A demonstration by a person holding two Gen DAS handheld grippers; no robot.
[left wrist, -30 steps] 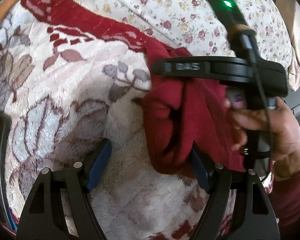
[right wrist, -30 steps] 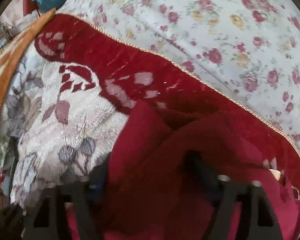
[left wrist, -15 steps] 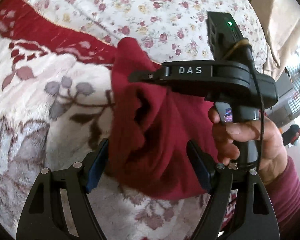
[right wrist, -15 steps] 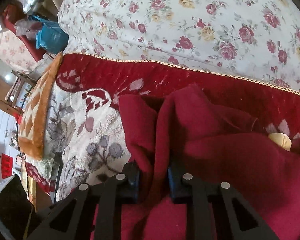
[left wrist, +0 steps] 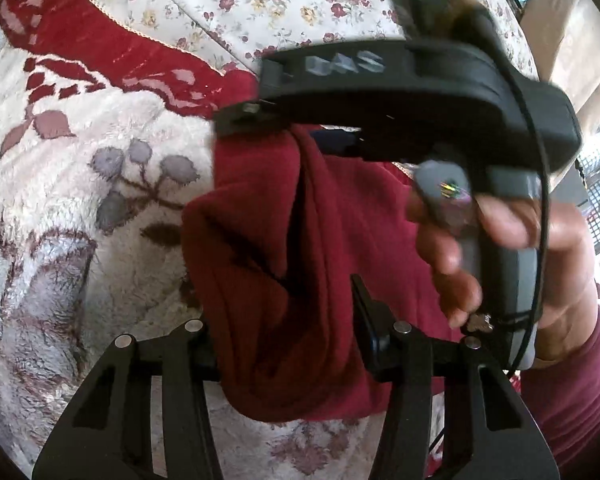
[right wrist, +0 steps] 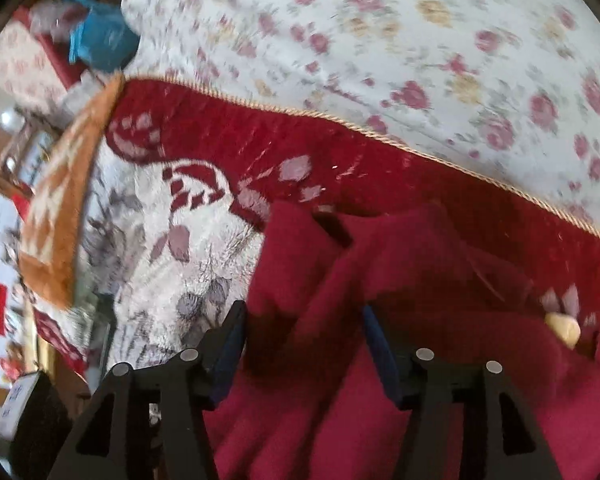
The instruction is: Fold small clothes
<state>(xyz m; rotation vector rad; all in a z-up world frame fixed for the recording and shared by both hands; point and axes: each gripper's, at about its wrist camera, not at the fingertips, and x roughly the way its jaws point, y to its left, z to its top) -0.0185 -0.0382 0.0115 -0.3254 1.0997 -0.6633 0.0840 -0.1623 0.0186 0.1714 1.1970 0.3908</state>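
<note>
A dark red knit garment (left wrist: 284, 264) hangs bunched over a plush floral blanket (left wrist: 60, 184). My left gripper (left wrist: 284, 320) has its jaws partly closed around a thick fold of the garment, which fills the gap between them. In the right wrist view the same garment (right wrist: 340, 288) lies between the jaws of my right gripper (right wrist: 304, 332), which stand apart with cloth draped between them. The right gripper's black body (left wrist: 400, 92) shows in the left wrist view, held by a hand just above the garment.
A red patterned border with gold cord (right wrist: 340, 152) edges the blanket. A rose-print sheet (right wrist: 420, 40) lies beyond it. An orange patterned cushion (right wrist: 60, 208) and blue bag (right wrist: 100, 40) sit at the far left. A small cream object (right wrist: 562, 328) rests at the right.
My right gripper's jaws, pinched on a fold half a second ago, now stand wider. My left gripper's jaws have closed in around the garment. The right gripper has come closer to the left camera.
</note>
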